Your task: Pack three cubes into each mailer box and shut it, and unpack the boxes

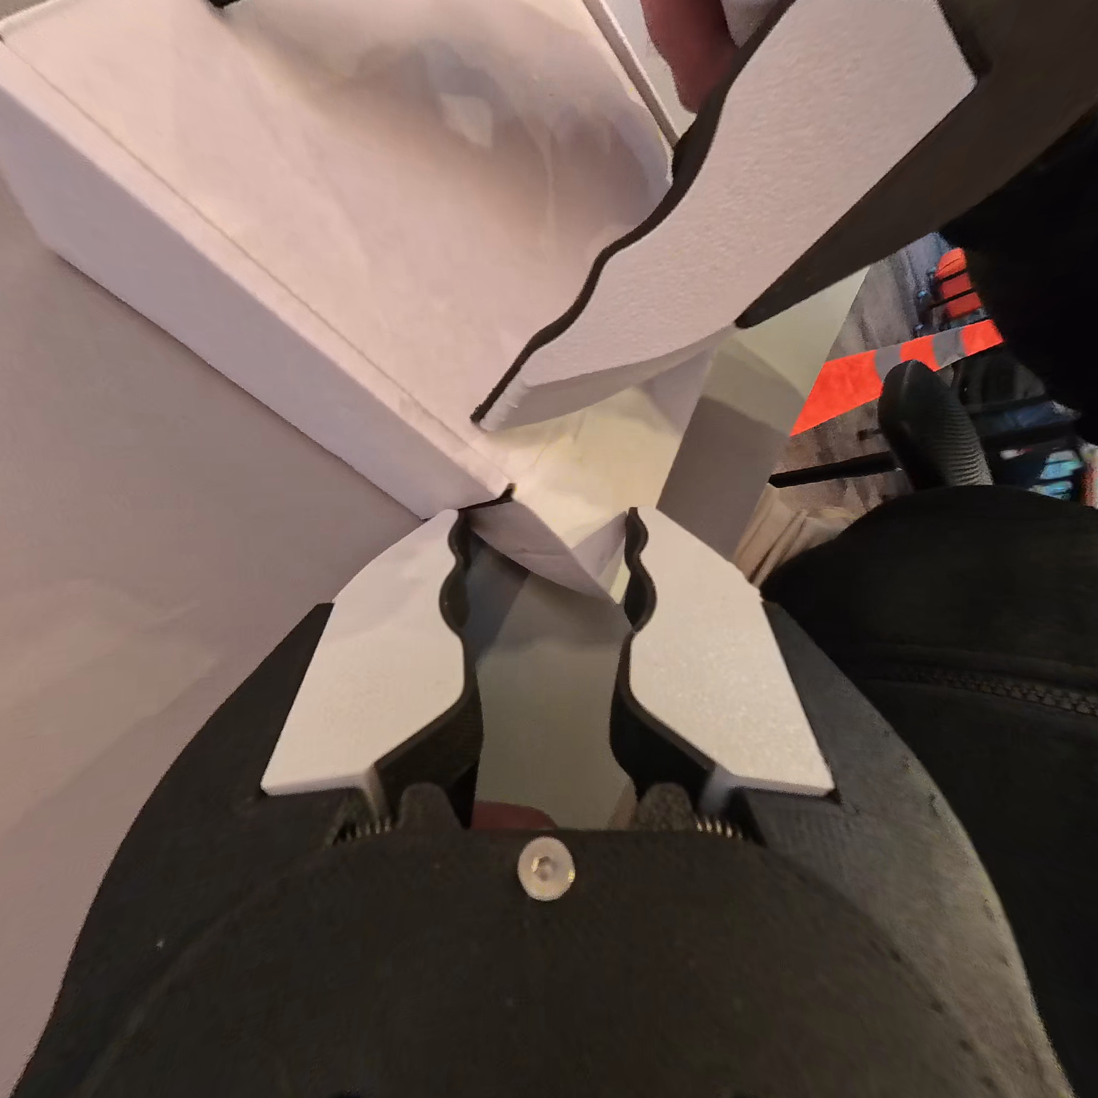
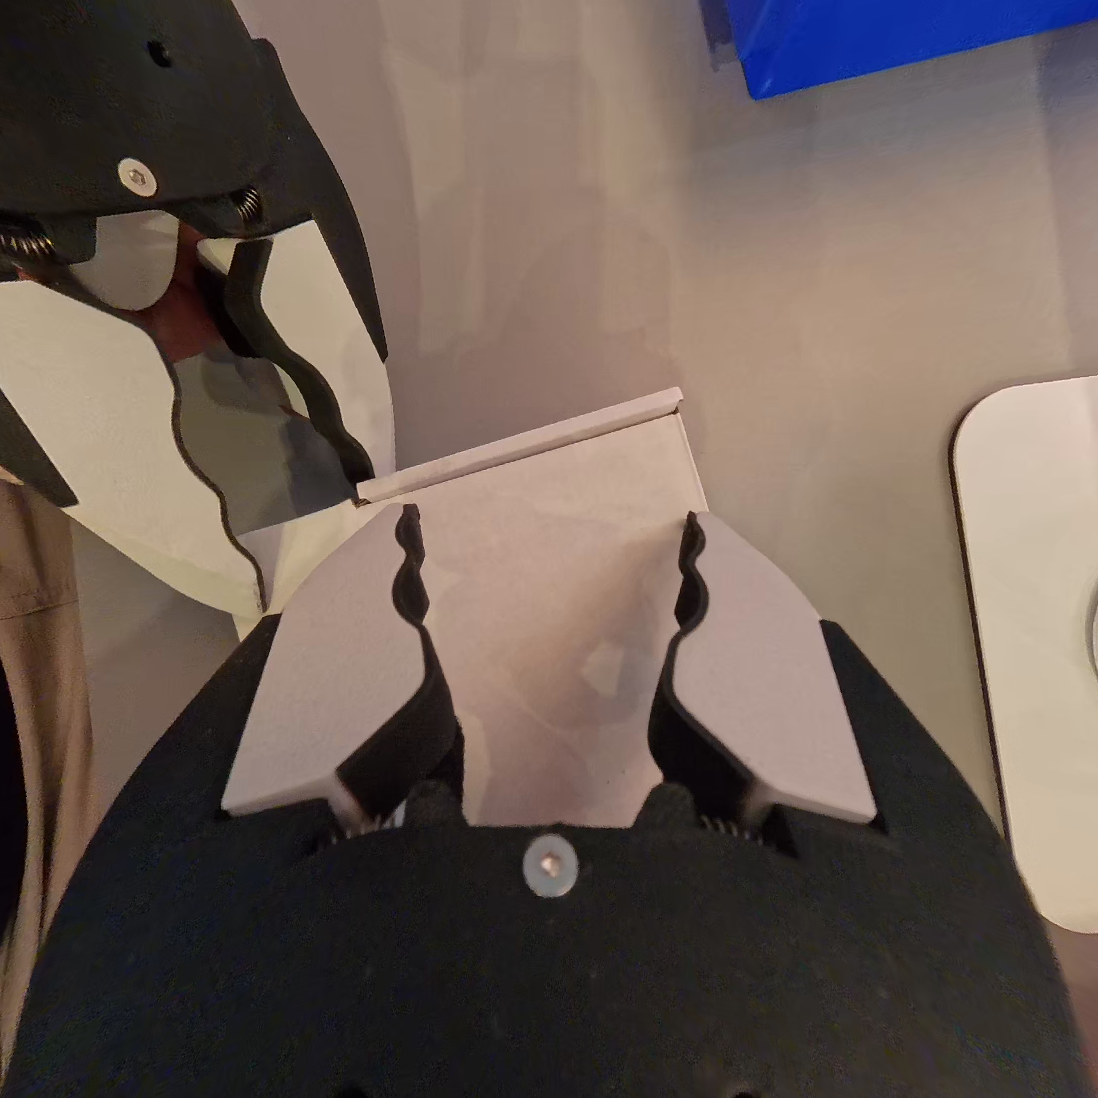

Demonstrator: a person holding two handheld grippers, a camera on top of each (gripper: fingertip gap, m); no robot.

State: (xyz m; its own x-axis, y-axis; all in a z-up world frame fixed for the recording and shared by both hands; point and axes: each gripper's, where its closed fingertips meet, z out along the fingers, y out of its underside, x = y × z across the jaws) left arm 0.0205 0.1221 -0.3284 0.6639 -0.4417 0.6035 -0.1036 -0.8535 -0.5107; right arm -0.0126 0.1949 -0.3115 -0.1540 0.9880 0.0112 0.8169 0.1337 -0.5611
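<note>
A white mailer box (image 1: 309, 226) fills the upper left of the left wrist view, with its corner just ahead of my left gripper (image 1: 543, 523). The left gripper is open, and a white side flap (image 1: 552, 564) of the box lies between its fingers, close to the left one. My right gripper (image 2: 549, 514) is open and hovers low over the box's flat top panel (image 2: 535, 475), fingers spread across it; contact is unclear. The left gripper also shows in the right wrist view (image 2: 285, 451), at the box's left end. A blue cube (image 2: 891, 41) lies at the far right.
A white rounded tray-like object (image 2: 1034, 624) lies on the white table (image 2: 802, 237) to the right of the box. A person's dark clothing (image 1: 950, 683) and a room floor with orange patches (image 1: 855, 380) show beyond the table edge. The left gripper is farther from the blue cube (image 2: 891, 41), some 30 cm, than the right, some 20 cm.
</note>
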